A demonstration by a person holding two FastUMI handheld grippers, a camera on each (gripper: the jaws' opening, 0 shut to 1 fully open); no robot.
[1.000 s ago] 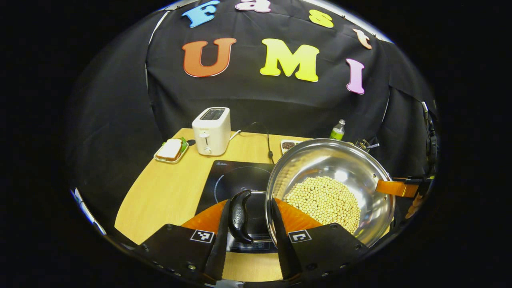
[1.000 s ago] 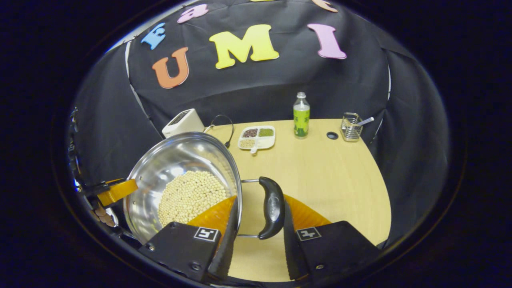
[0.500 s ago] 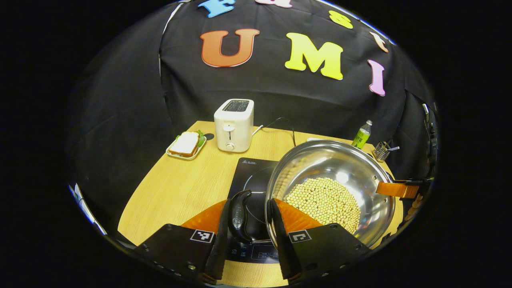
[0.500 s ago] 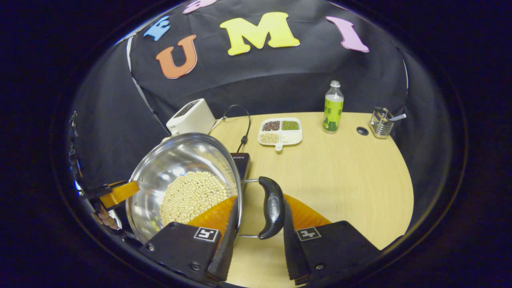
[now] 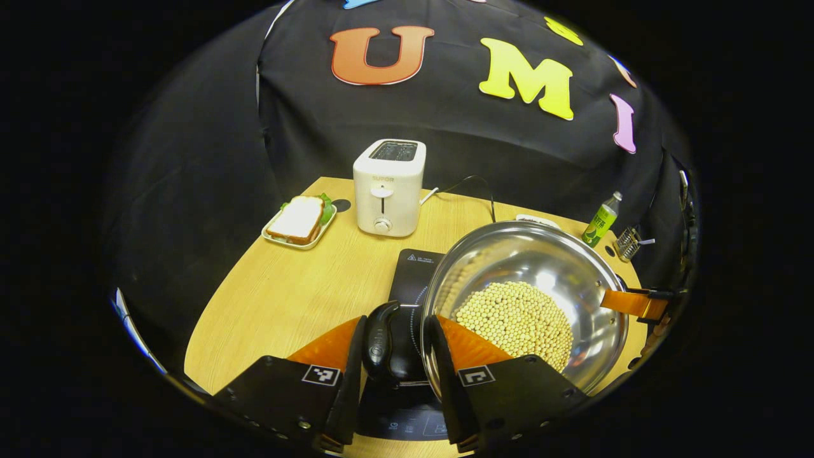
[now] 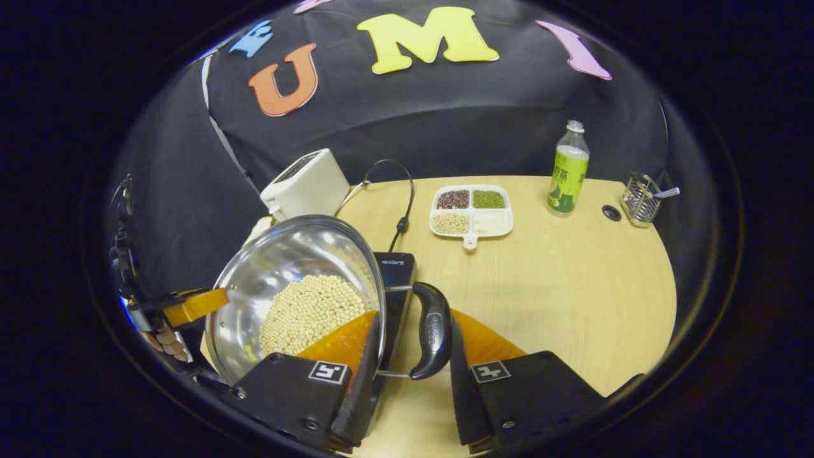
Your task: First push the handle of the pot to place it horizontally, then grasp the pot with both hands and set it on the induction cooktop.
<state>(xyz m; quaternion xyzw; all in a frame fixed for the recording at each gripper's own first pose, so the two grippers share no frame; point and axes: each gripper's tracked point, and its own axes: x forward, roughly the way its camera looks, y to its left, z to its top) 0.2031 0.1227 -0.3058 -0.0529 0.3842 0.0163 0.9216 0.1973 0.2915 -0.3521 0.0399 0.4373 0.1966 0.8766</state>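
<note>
The steel pot (image 5: 559, 267), holding pale beans, sits above the near part of the induction cooktop (image 5: 413, 273). Left gripper (image 5: 393, 356) clamps its left handle (image 5: 380, 337); right gripper (image 6: 413, 356) clamps the right handle (image 6: 432, 331).

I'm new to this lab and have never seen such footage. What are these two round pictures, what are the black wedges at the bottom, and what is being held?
Each picture comes from a fisheye camera riding on a handheld two-finger gripper. A person holds one in each hand. The black wedges are that gripper's own fingers.

In the left gripper view, the left gripper is closed around one black side handle of a steel pot full of pale beans. In the right gripper view, the right gripper clamps the opposite handle.

On the wooden table lie an induction cooktop, toaster, sandwich, divided dish and bottle.
</note>
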